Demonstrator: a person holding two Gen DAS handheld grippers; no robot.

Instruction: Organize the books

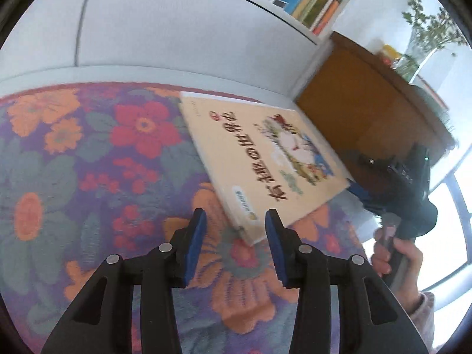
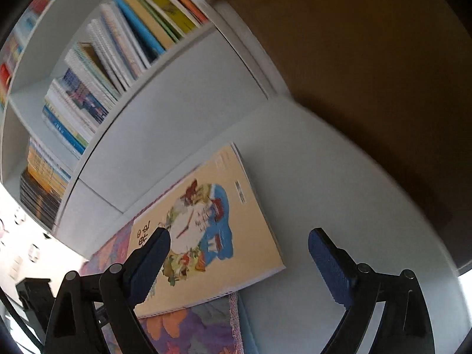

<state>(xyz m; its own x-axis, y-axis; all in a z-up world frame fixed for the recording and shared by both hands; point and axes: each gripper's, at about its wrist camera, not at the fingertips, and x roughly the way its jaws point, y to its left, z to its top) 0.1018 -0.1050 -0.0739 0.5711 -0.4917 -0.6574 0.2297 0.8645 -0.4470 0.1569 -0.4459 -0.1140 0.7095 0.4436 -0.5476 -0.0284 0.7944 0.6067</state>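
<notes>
a: book [image 1: 259,165] lies flat, partly on the flowered rug [image 1: 88,159], partly on pale floor below the shelf [image 2: 97,67].
b: claws?
a: left gripper [image 1: 236,236] narrow, empty, near its corner. right gripper [image 2: 239,253] wide, nothing between.
b: risk?
a: thin edge flat on rug; i'd guess pads skid over the cover or snag pile.

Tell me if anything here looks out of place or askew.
One cream picture book lies flat on the floor, half on the flowered rug and half off its edge, skewed to the white bookcase behind it. The other books stand on the shelves, leaning. Neither gripper holds it; nothing looks damaged or spilled.
</notes>
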